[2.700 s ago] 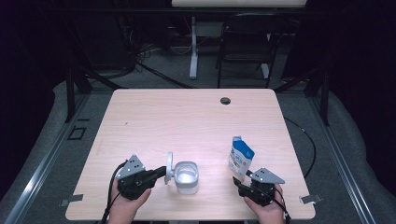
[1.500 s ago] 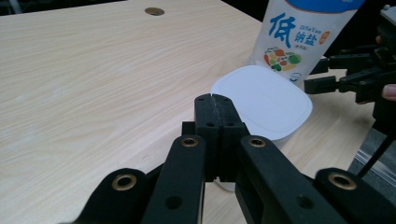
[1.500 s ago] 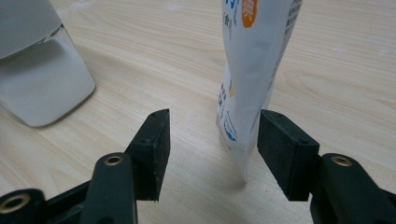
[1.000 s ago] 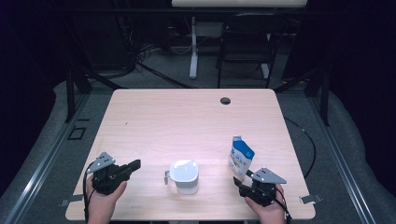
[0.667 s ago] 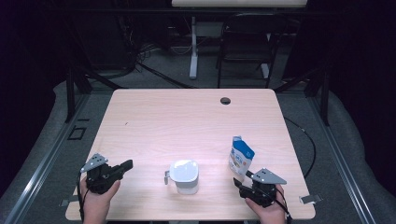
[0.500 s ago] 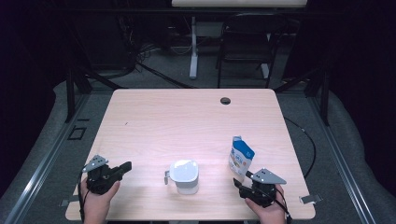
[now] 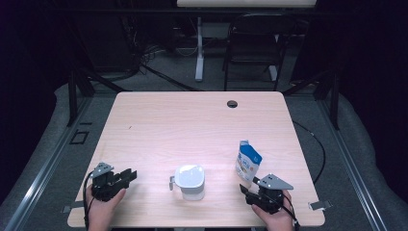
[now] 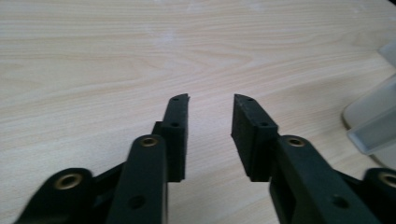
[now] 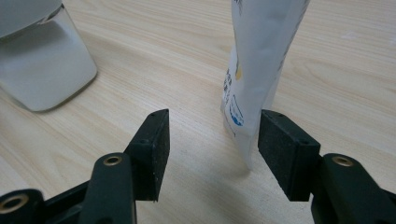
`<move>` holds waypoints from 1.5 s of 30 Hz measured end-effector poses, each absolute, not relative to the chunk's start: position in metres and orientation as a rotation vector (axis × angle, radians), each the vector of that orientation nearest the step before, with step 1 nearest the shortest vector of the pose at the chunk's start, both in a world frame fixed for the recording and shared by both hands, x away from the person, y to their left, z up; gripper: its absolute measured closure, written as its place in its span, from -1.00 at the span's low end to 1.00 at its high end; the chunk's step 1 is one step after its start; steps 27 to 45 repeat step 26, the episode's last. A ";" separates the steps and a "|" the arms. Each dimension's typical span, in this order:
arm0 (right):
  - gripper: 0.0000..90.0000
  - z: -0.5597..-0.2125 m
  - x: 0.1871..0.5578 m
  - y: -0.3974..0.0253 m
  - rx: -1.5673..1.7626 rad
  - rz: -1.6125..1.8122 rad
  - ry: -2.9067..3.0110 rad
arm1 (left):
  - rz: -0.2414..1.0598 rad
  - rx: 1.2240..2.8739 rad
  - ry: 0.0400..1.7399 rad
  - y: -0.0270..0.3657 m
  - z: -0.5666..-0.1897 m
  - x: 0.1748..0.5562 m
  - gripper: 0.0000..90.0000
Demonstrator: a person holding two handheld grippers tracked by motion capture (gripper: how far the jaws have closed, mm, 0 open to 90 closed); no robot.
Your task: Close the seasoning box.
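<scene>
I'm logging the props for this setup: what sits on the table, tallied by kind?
White lidded container: 1
Blue-and-white pouch: 1
Handheld grippers: 2, the left gripper and the right gripper
Total: 4

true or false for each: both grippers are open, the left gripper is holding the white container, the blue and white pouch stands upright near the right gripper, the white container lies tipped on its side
1. Both the left gripper and the right gripper are open. True.
2. The left gripper is holding the white container. False: it sits apart from the container, with nothing between its jaws.
3. The blue and white pouch stands upright near the right gripper. True.
4. The white container lies tipped on its side. False: it stands upright on the table, between the two grippers.
</scene>
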State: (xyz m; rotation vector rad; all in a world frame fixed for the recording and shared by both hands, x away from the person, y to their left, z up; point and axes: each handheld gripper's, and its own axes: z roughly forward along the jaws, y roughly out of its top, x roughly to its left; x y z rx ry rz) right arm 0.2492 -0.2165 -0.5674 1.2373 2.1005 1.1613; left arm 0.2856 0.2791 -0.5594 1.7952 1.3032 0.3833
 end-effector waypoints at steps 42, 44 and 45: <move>-0.05 -0.571 0.250 -0.214 1.211 1.109 2.148 | 0.447 1.737 1.384 0.293 -0.563 0.285 0.02; -0.05 -0.571 0.250 -0.214 1.211 1.109 2.148 | 0.447 1.737 1.384 0.293 -0.563 0.285 0.02; -0.05 -0.571 0.250 -0.214 1.211 1.109 2.148 | 0.447 1.737 1.384 0.293 -0.563 0.285 0.02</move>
